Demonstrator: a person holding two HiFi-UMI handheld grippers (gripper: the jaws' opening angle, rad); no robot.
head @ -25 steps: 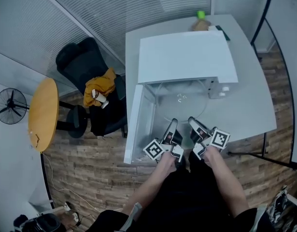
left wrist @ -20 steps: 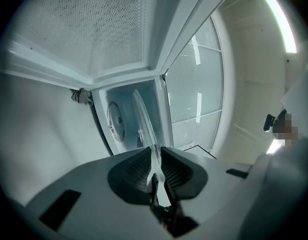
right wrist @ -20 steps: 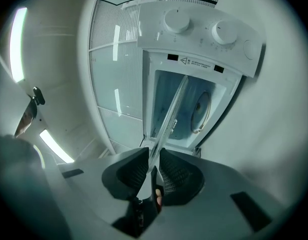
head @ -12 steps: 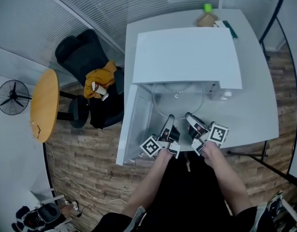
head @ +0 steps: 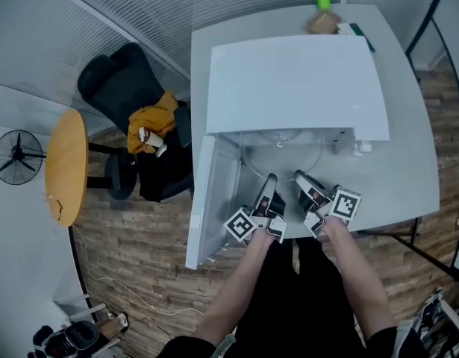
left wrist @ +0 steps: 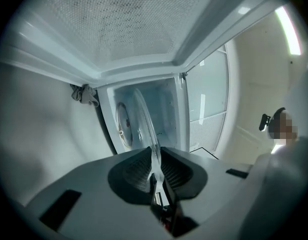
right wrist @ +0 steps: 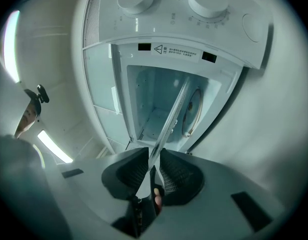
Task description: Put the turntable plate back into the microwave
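Note:
The clear glass turntable plate point(head: 283, 161) is held at its near rim by both grippers, its far part under the top of the white microwave point(head: 289, 80). My left gripper point(head: 269, 188) is shut on the rim's left side and my right gripper point(head: 304, 183) on the right side. In the left gripper view the plate point(left wrist: 142, 116) runs edge-on between the left gripper point(left wrist: 156, 160) pads into the open cavity. In the right gripper view the plate point(right wrist: 173, 115) passes from the right gripper point(right wrist: 152, 160) towards the cavity point(right wrist: 156, 119), below the knob panel point(right wrist: 209, 1).
The microwave door point(head: 213, 196) hangs open to the left, over the edge of the grey table point(head: 408, 162). A green object point(head: 322, 2) and a small box sit at the table's back. Left of it stand a black chair point(head: 113, 84) with yellow cloth, a round wooden table point(head: 65, 166) and a fan point(head: 16, 155).
Both grippers have carried the plate forward; more of it now lies under the microwave's top than a second ago. Both stay shut on its rim.

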